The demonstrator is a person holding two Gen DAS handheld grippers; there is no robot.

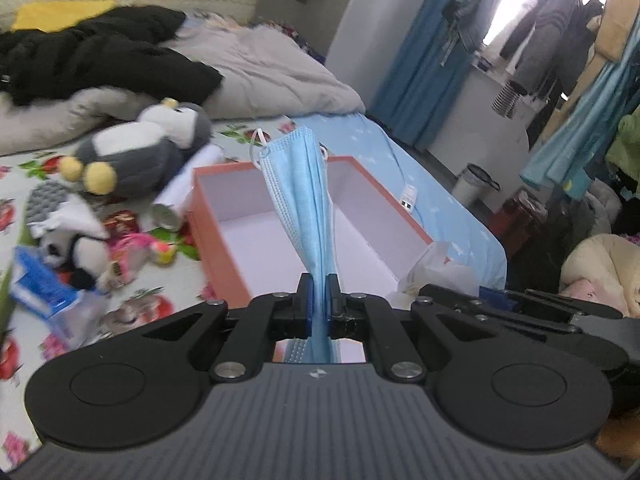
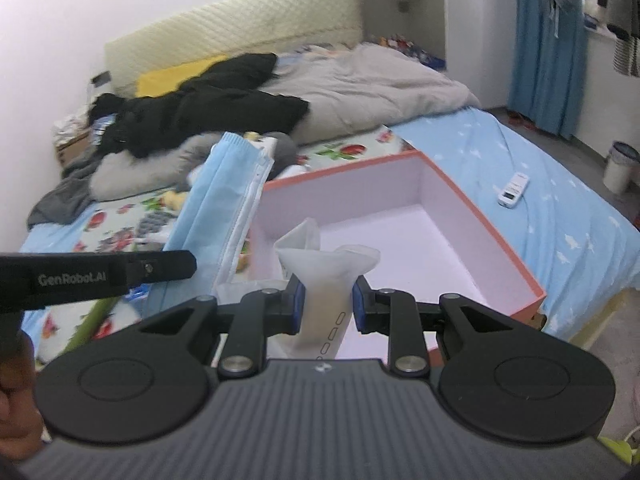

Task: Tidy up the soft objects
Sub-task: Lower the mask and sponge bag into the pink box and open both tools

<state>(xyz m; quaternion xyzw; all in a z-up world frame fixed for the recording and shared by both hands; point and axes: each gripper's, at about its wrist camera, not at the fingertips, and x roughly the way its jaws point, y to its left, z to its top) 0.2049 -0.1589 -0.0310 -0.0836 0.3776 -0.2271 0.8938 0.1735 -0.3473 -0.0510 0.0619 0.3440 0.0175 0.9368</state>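
- Bed (image 2: 520, 168) takes up most of both views, with a light blue sheet and a fruit-print cover on it, plus a grey quilt (image 2: 360, 88) bunched up toward the headboard.
- Black clothing (image 1: 100, 56) is dumped across the quilt on the pillow side.
- Box (image 2: 472, 208) — orange outside, white inside, lid off — sits on the bed right ahead of both grippers, and the part of its floor I can see is bare.
- Penguin plush (image 1: 148, 152) lies just left of the box, grey and white with yellow feet. A little panda plush (image 1: 76, 252) is nearer the camera in the clutter, kinda blurry.
- Face mask (image 1: 304, 200), the blue pleated kind, is held up in the air in front of the box, pinched in the left gripper (image 1: 319, 300). Jaws are nearly together with only the thin fabric between them.
- Plastic bag (image 2: 324, 276), whitish and crumpled, is clamped in the right gripper (image 2: 329, 300) over the near edge of the box — jaws narrow, pads pressing on the bundle from both sides.
- Remote (image 2: 514, 189), small and white, lies on the blue sheet to the right of the box, well apart from it.
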